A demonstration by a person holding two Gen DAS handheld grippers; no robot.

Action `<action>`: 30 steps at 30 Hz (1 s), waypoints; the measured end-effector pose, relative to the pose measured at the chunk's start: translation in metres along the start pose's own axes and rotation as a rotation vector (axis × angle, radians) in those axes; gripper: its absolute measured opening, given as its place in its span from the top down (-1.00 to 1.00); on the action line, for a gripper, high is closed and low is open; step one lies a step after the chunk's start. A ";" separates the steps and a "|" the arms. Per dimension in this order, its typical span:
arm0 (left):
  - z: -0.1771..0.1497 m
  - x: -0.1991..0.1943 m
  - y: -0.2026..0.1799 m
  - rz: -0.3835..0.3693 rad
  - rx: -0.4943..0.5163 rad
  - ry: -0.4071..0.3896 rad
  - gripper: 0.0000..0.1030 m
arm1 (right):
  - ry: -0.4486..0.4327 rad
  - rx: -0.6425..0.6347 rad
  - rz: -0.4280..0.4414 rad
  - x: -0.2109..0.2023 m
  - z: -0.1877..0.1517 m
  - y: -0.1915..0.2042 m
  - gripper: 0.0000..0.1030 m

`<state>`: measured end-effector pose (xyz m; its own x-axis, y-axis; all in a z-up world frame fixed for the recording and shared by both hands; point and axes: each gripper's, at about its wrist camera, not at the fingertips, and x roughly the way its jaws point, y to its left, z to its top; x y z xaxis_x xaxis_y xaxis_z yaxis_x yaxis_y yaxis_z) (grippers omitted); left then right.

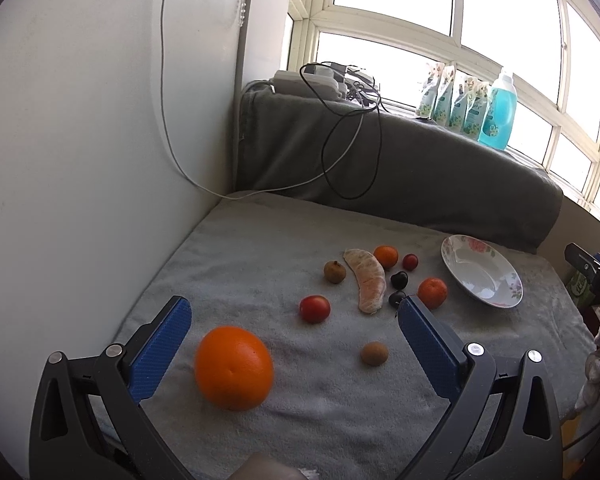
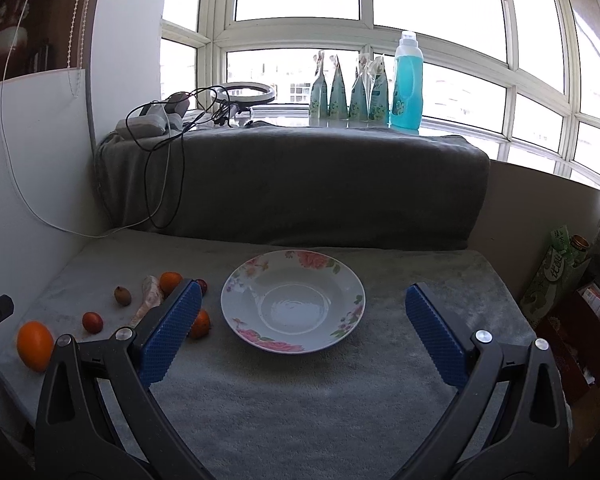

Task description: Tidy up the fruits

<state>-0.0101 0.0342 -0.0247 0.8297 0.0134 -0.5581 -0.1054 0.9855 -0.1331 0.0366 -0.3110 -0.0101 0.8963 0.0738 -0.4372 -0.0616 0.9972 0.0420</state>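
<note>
A large orange (image 1: 233,368) lies on the grey cloth between the open fingers of my left gripper (image 1: 294,308). Beyond it lie a red tomato (image 1: 314,308), a brown longan (image 1: 374,353), a peeled citrus segment (image 1: 366,281), small tangerines (image 1: 432,292) and dark cherries (image 1: 399,279). An empty floral plate (image 1: 500,276) sits at the right. In the right wrist view the plate (image 2: 236,280) lies ahead of my open, empty right gripper (image 2: 304,294). The orange (image 2: 35,345) and the other fruits are at its left.
A white wall panel (image 1: 80,140) borders the table's left side. A grey-covered ledge (image 2: 292,176) rises behind, carrying cables (image 2: 156,136), pouches and a blue bottle (image 2: 408,80). Boxes and a packet (image 2: 556,276) stand beyond the table's right edge.
</note>
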 end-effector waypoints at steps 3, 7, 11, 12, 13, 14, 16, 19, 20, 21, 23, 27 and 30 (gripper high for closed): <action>-0.005 0.000 0.010 0.006 -0.024 0.019 -0.99 | 0.029 -0.027 0.078 0.008 0.002 0.014 -1.00; -0.013 -0.002 0.020 0.030 -0.035 0.037 -0.99 | 0.045 -0.084 0.155 0.017 0.002 0.038 -1.00; -0.021 -0.004 0.031 0.046 -0.064 0.053 -0.99 | 0.081 -0.127 0.242 0.026 0.001 0.061 -1.00; -0.022 -0.004 0.034 0.047 -0.069 0.056 -0.99 | 0.091 -0.139 0.263 0.028 0.001 0.067 -1.00; -0.024 -0.005 0.035 0.047 -0.073 0.060 -0.99 | 0.101 -0.154 0.284 0.031 0.001 0.073 -1.00; -0.025 -0.005 0.037 0.048 -0.077 0.065 -0.99 | 0.110 -0.168 0.305 0.032 0.000 0.079 -1.00; -0.029 -0.006 0.040 0.041 -0.086 0.074 -0.94 | 0.131 -0.188 0.347 0.037 0.000 0.089 -1.00; -0.034 -0.003 0.048 0.015 -0.122 0.103 -0.87 | 0.188 -0.193 0.440 0.045 0.000 0.104 -1.00; -0.037 -0.002 0.052 0.002 -0.142 0.113 -0.87 | 0.215 -0.195 0.480 0.047 0.000 0.110 -1.00; -0.040 -0.002 0.055 -0.009 -0.162 0.122 -0.87 | 0.244 -0.198 0.513 0.050 -0.001 0.116 -1.00; -0.045 0.001 0.059 -0.029 -0.189 0.135 -0.84 | 0.302 -0.202 0.577 0.057 -0.004 0.129 -1.00; -0.052 0.011 0.060 -0.054 -0.198 0.172 -0.71 | 0.417 -0.220 0.633 0.075 -0.011 0.156 -1.00; -0.056 0.017 0.064 -0.092 -0.224 0.198 -0.69 | 0.489 -0.235 0.676 0.087 -0.018 0.176 -1.00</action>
<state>-0.0333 0.0882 -0.0883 0.7208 -0.1294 -0.6810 -0.1707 0.9190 -0.3553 0.0956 -0.1290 -0.0570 0.3482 0.5942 -0.7250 -0.6505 0.7101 0.2695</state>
